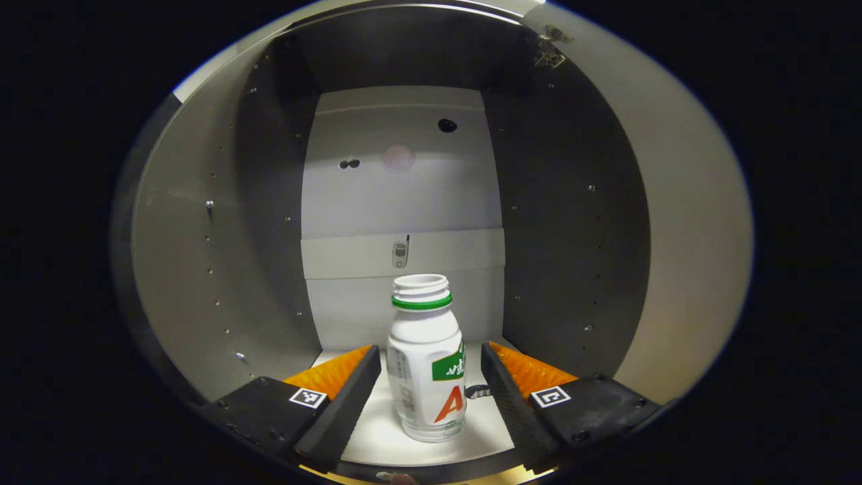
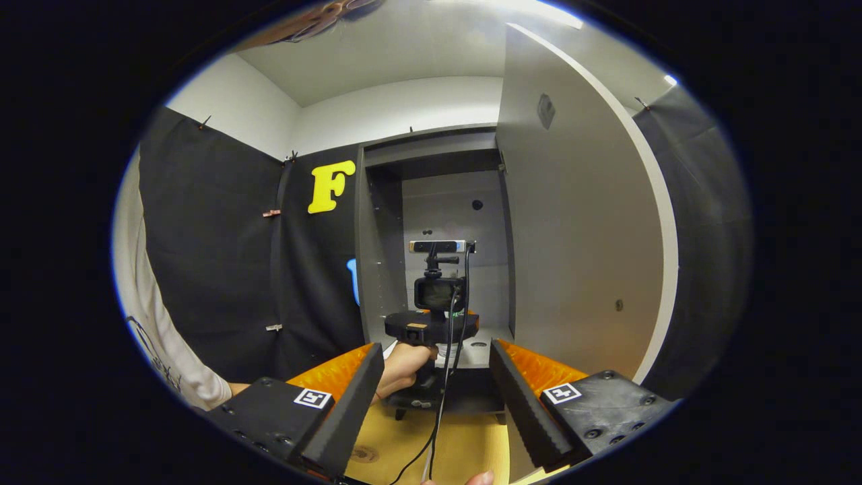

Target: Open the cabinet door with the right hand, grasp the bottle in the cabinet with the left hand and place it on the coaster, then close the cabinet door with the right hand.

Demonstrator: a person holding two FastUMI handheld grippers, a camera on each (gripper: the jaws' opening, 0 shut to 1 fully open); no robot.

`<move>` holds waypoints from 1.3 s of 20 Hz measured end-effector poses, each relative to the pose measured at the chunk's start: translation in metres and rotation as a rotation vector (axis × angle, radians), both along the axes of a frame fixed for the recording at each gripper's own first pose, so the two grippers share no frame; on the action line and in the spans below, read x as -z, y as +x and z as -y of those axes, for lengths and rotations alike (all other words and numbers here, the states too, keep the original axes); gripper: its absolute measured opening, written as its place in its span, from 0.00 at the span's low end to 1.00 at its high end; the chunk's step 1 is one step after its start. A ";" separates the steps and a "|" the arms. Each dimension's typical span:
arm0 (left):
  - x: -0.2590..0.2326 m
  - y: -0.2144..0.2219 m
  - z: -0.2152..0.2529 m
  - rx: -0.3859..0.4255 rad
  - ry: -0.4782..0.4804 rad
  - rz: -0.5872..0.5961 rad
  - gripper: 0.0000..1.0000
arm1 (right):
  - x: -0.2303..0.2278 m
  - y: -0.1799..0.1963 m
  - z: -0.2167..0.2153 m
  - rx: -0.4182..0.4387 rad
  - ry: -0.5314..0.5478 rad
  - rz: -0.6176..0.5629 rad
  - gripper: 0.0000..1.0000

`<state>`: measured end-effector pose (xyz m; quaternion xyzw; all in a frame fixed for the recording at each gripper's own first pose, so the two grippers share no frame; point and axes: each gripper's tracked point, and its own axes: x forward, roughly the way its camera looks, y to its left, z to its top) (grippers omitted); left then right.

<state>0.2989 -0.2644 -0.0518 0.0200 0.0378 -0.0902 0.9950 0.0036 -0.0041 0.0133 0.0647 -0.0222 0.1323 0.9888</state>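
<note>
One bottle [image 1: 427, 364] stands upright on the pale floor of the cabinet [image 1: 222, 269], near its front edge. It is white plastic, round and smooth, with a threaded open neck and one green ring under the neck. Its label has a green patch with white characters that I cannot read, and below it one large orange-red letter "A".

The left gripper [image 1: 425, 391] is inside the cabinet mouth with its jaws wide apart. The bottle is between the two fingers, and a gap shows on each side, so they do not touch it. The inner faces of the fingers are ribbed, and each finger carries one small square black-and-white marker.

The cabinet walls are grey and matte, with rows of small holes. The back panel is lighter, with a few dark holes.

In the right gripper view, the right gripper [image 2: 436, 397] is also wide and holds nothing. The cabinet door [image 2: 579, 222], a flat grey board, stands open at the right. A hand [image 2: 402, 367] holds the left gripper at the cabinet opening, above a wooden tabletop [image 2: 465, 444].
</note>
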 end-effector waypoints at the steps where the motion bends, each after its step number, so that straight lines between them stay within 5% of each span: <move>1: 0.003 0.004 0.000 -0.002 -0.005 -0.004 0.92 | 0.000 0.001 0.000 0.002 0.005 -0.002 0.98; 5: 0.003 0.007 0.006 0.021 -0.019 0.006 0.77 | 0.001 0.009 0.006 0.012 0.009 -0.009 0.98; 17: -0.044 -0.084 -0.061 0.050 -0.002 0.087 0.76 | -0.014 0.016 0.014 0.059 0.020 0.020 1.00; 26: -0.013 -0.163 -0.139 0.000 0.002 0.058 0.76 | -0.014 0.021 0.012 0.109 0.000 0.027 1.00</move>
